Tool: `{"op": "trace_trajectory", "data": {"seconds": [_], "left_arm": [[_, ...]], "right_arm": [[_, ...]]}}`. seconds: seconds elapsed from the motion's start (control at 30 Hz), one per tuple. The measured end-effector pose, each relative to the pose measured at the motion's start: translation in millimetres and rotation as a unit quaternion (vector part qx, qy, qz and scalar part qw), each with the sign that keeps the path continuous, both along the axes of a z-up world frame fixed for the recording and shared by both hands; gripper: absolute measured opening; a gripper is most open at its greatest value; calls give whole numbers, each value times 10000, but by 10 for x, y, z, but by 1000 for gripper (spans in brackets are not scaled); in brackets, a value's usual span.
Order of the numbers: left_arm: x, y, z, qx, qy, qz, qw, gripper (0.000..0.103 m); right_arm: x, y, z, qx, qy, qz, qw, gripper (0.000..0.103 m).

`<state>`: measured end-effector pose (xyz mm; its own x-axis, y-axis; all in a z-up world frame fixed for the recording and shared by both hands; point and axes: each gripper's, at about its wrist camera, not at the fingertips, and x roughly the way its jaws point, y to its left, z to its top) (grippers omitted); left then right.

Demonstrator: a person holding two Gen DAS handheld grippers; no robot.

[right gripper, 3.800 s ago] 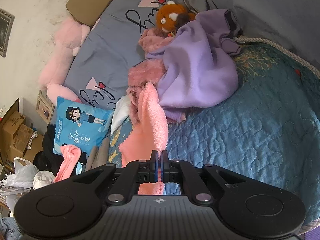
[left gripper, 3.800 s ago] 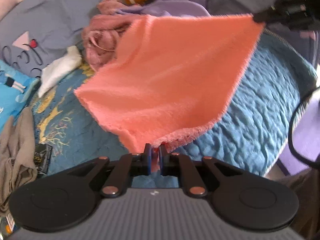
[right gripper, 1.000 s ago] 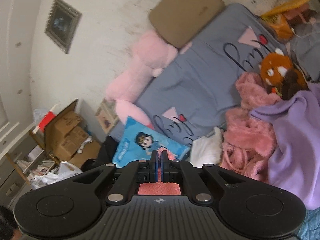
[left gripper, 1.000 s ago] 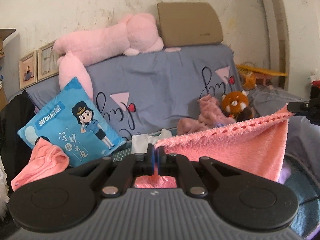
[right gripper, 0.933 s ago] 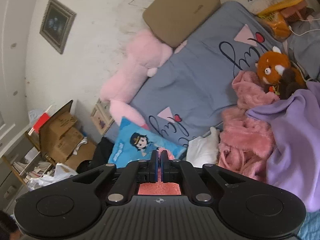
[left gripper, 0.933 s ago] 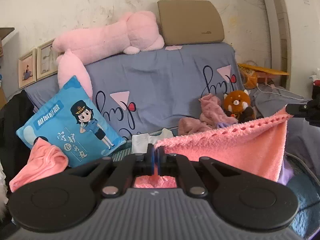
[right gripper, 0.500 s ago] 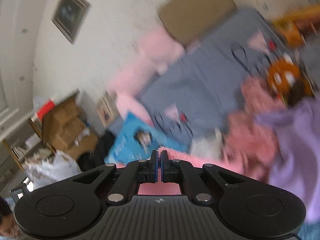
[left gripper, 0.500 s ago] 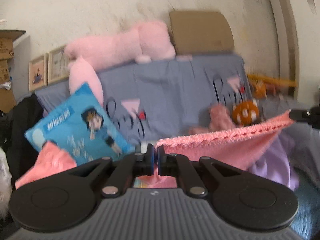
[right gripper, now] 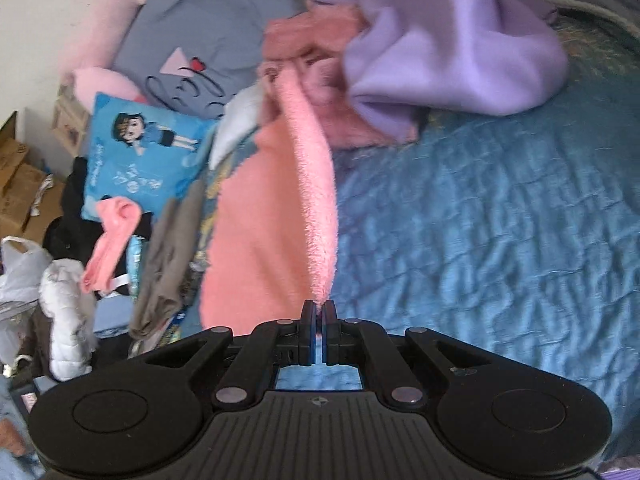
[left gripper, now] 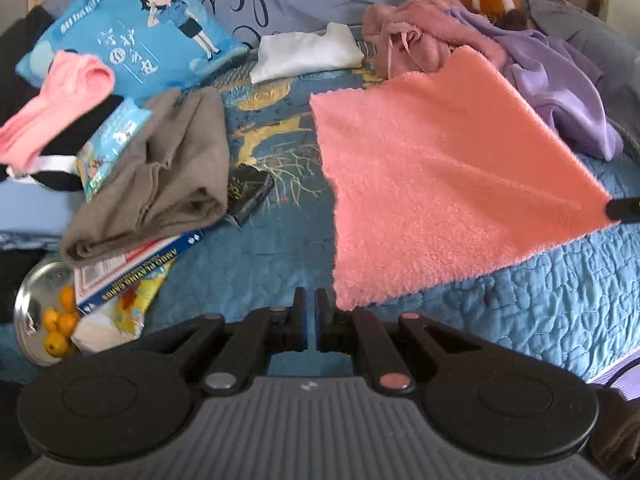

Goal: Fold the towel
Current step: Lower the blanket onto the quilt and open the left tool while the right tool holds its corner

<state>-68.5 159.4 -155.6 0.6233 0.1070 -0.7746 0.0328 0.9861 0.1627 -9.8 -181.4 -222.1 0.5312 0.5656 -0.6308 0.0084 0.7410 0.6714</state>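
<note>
The fluffy salmon-pink square towel (left gripper: 444, 184) lies spread over the blue quilted bed cover (left gripper: 560, 304), its far corner hidden against the crumpled mauve fleece (left gripper: 412, 36). In the blurred right wrist view its near corner vanishes between the closed fingers of the right tool (right gripper: 318, 314), which grips it; from the left view only that tool's dark tip shows at the frame edge. Half a second ago the left tool (left gripper: 309, 304) pinched the other corner with the towel stretched in the air; now its fingers stand slightly parted with nothing between them, the corner lying just beside. Bare quilt spreads right of the towel; a folded grey-brown garment (left gripper: 160, 176) and a dark box (left gripper: 248, 192) crowd the left.
</note>
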Motion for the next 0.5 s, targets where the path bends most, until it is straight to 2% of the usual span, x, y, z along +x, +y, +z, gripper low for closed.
{"op": "trace_trajectory", "data": {"seconds": [0.17, 0.23, 0.33, 0.5], "left_arm": [[1, 15, -25, -133, -29, 0, 9999, 4], [18, -7, -16, -172, -59, -48, 9998, 4], [61, -70, 19, -215, -124, -168, 9996, 4], [124, -237, 64, -317, -251, -448, 9982, 13]], "right_arm": [[37, -9, -9, -424, -111, -38, 9990, 3], [60, 25, -26, -699, -175, -12, 9974, 8], [35, 43, 59, -1260, -512, -203, 9905, 11], [216, 23, 304, -1541, -1077, -160, 9820, 14]]}}
